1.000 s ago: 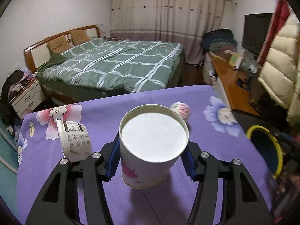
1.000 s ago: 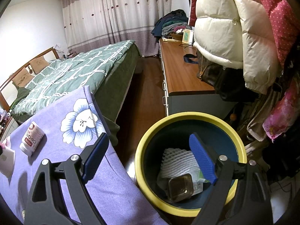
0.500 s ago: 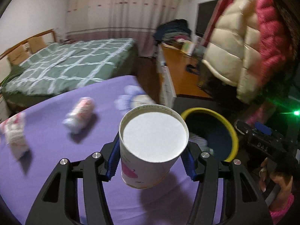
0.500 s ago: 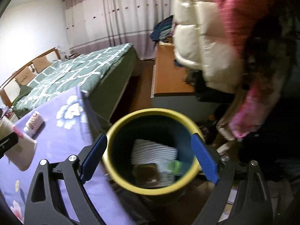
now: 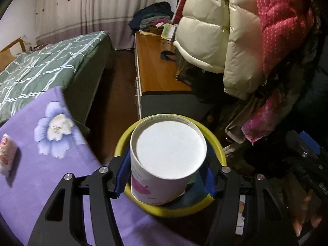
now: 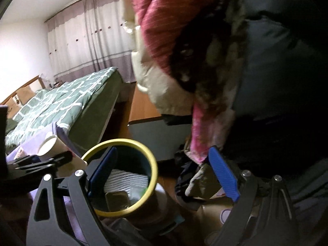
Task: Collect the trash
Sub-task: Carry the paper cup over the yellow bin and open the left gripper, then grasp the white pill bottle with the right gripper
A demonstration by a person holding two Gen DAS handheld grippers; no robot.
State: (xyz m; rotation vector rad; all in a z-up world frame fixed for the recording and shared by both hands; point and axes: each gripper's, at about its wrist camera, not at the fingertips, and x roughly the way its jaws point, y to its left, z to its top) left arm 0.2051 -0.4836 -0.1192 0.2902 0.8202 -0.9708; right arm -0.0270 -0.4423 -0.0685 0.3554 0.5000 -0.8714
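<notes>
The left gripper carries a white paper cup between its blue pads, base toward the camera; its jaws are opening, with the cup between them and the pads close against its sides. The cup sits directly above the mouth of the yellow-rimmed bin, which stands on the floor just beside the table edge. In the right wrist view the cup appears at the left, beside the bin.

The right gripper stands wide with nothing between its pads; it hovers near the bin, whose contents include white ribbed foam and a small foil tray.

The table carries a purple cloth printed with flowers. One crumpled wrapper lies on it at the left, well apart from the bin.

Beyond the table is a dark wooden floor, a bed with a green checked cover, a long wooden cabinet and a curtain along the far wall. Cream and red padded coats hang above the bin on the right.
</notes>
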